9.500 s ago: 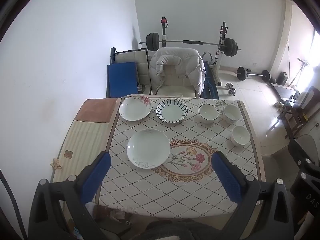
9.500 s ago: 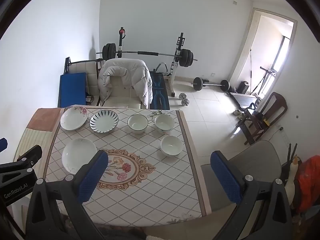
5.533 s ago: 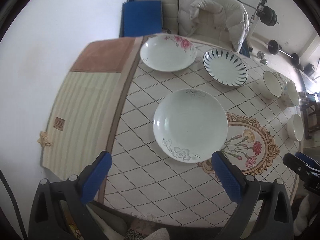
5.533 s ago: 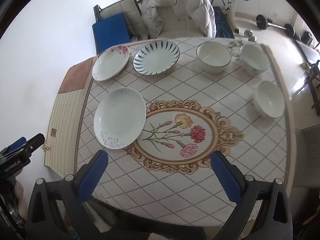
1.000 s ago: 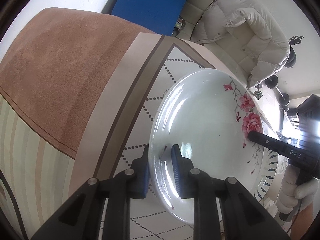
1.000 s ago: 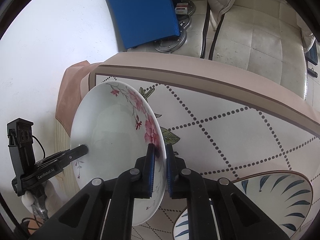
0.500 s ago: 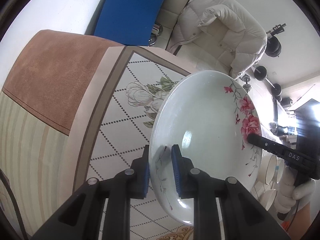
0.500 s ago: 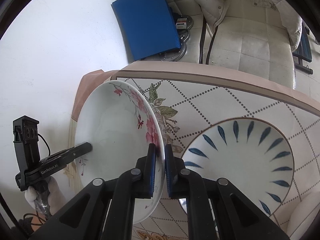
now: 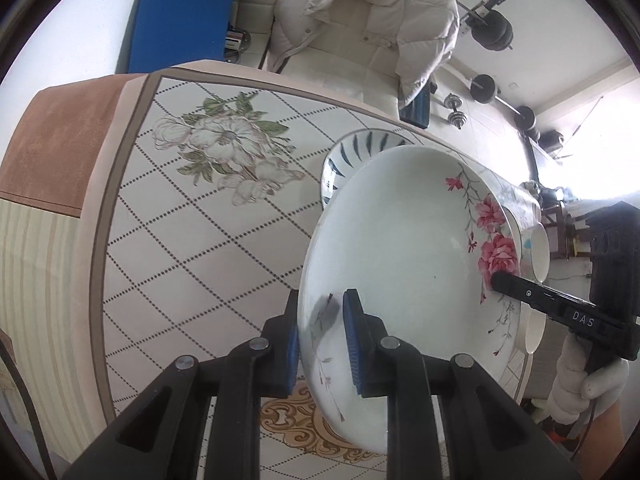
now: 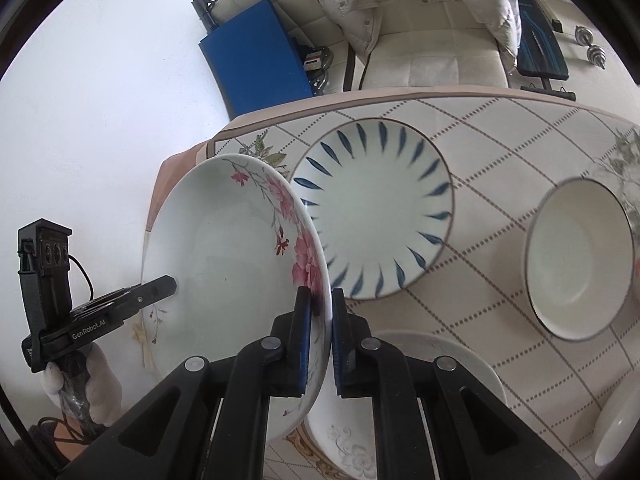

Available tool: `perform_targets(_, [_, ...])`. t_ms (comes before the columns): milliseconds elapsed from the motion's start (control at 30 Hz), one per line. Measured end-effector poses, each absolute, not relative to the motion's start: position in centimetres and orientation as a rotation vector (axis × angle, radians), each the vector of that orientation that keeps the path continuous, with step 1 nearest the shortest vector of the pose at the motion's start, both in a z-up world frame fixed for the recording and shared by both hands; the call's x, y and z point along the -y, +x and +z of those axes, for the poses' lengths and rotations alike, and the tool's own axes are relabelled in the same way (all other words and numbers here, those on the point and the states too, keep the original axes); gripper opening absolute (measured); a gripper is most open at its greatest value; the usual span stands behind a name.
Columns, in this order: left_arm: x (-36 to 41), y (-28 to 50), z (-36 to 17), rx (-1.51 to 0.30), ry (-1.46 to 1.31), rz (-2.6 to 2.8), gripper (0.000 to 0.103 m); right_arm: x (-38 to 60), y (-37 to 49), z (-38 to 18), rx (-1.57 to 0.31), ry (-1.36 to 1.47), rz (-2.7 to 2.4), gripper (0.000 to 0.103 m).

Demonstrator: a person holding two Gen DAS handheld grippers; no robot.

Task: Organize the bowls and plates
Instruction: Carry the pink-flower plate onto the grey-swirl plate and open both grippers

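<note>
A diamond-patterned tablecloth [image 9: 192, 240] covers the table; weights [image 9: 496, 36] stand behind. Both grippers [image 9: 320, 336] [image 10: 320, 336] pinch the white, pink-flowered ceramic plate [image 9: 404, 240], held aloft.

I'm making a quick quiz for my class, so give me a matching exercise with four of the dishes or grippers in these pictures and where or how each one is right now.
Things:
1. pink-flower plate
2. blue-leaf plate
3. plain white bowl
4. left gripper

Places or states:
A. resting on the tablecloth, right of the blue-patterned dish in the right wrist view
B. lifted off the table, tilted, gripped at two opposite edges
C. flat on the tablecloth near the table's far edge, untouched
D. shut on a plate rim opposite the right gripper

Pairs: 1-B, 2-C, 3-A, 4-D
</note>
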State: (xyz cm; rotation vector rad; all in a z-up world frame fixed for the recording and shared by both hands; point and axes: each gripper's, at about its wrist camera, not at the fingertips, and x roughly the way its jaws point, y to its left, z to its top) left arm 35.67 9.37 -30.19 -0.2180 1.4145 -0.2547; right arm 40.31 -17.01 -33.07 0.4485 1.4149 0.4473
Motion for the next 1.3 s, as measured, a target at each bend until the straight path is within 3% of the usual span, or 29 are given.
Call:
perform_targets(533, [0.2,29.6,-36.4,-1.542,-0.086,-0.348,0.018,27.3,28.5,-38.2,-1.473,0.531,0.310,0.011])
perform_targets(1300, [1.1,27.7,-41.6,-1.659,-0.028,-0.326,0.020,26.2,27.4,-44.0,-1.562,0.524,0.283,0.011])
